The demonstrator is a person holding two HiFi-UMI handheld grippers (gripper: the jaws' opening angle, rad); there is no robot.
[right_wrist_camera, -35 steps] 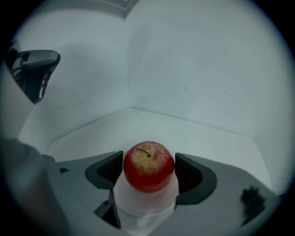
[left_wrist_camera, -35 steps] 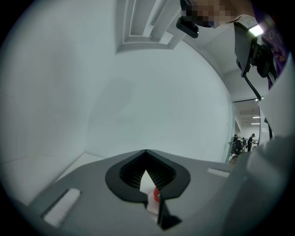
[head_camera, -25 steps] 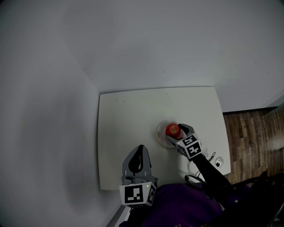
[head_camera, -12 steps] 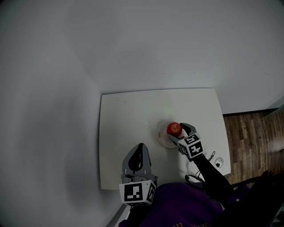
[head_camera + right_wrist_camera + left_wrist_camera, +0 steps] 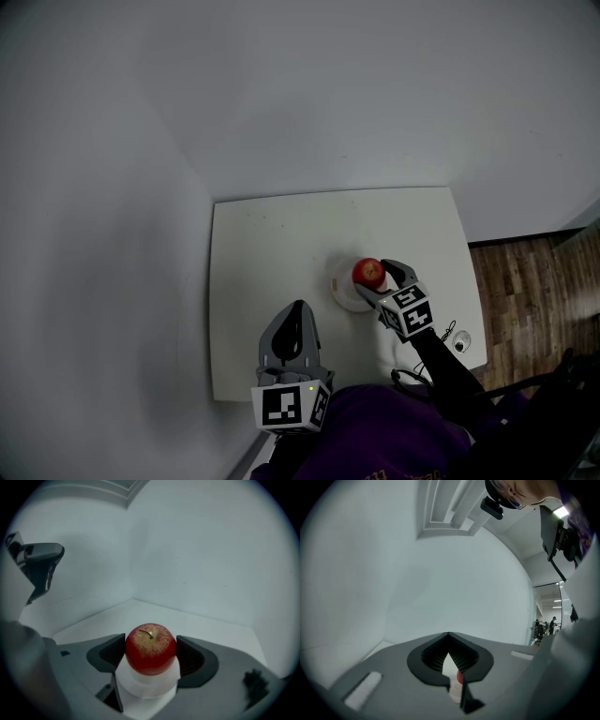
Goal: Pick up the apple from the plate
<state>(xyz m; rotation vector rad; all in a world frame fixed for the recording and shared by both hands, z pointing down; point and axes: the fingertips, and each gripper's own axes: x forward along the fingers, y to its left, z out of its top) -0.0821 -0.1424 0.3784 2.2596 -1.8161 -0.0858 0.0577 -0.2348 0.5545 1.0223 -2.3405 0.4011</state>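
In the head view the surface (image 5: pixel 267 262) lies open across its upper and left parts. A wall (image 5: pixel 328 112) closes off its top edge and another its left edge. At middle right, the plate (image 5: pixel 338 289) and the apple (image 5: pixel 368 272) fill the gap of my right hand-held gripper (image 5: pixel 375 278), whose jaws press the apple's sides. My left hand-held gripper (image 5: pixel 296 317), jaws together, stands at lower left, well apart from the plate. A small round object (image 5: pixel 459 343) with a cord sits at the lower right edge.

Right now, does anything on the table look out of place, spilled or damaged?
Nothing stands out: the apple sits upright and whole on the plate, between the fingers of the right gripper.
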